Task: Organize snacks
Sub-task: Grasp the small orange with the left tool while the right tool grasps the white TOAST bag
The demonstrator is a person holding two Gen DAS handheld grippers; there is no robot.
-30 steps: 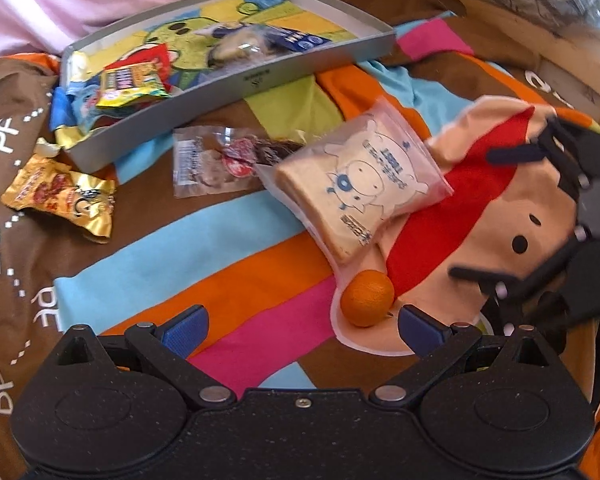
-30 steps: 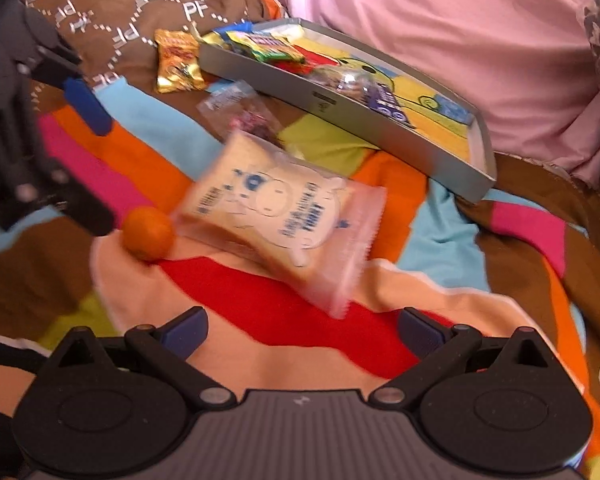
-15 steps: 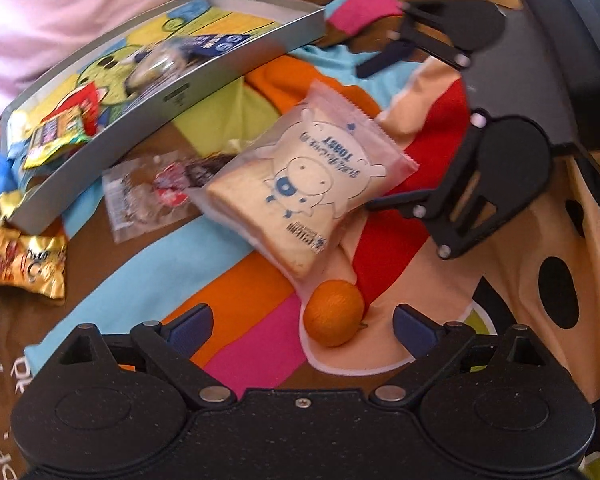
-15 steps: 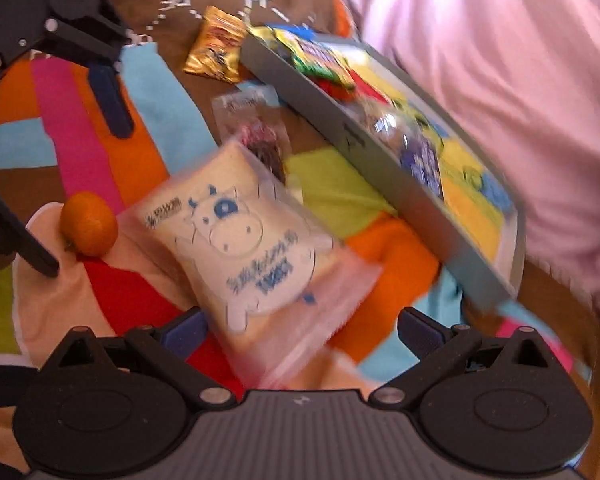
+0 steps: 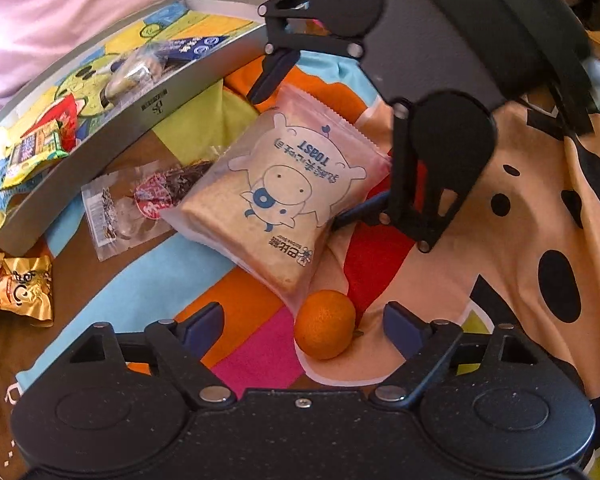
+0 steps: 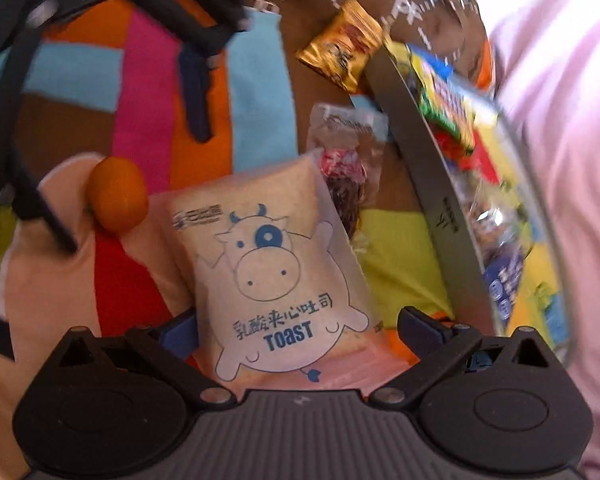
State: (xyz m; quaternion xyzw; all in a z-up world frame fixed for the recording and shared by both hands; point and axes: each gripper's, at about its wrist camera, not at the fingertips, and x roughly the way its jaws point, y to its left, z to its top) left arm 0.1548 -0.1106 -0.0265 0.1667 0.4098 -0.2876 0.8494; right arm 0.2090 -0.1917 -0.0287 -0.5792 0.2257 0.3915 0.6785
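A clear toast bag [image 5: 276,196] printed with a blue cow lies on the colourful blanket. My right gripper [image 6: 300,330] is open, and the sealed end of the toast bag [image 6: 268,272] sits between its blue fingers. In the left wrist view the right gripper [image 5: 314,148] comes in from the upper right and straddles that end. A small orange [image 5: 325,330] lies just below the bag, between the spread fingers of my open left gripper [image 5: 302,324], untouched. The grey tray [image 5: 152,108] behind holds several wrapped snacks.
A clear packet with dark contents [image 5: 140,204] lies between the bag and the tray wall [image 6: 432,184]. A gold snack packet [image 5: 12,288] sits on the blanket off the tray's left end. Pink fabric rises behind the tray.
My right gripper has swung in over the toast bag until its fingers flank the bag's end. The left gripper has edged closer to the orange.
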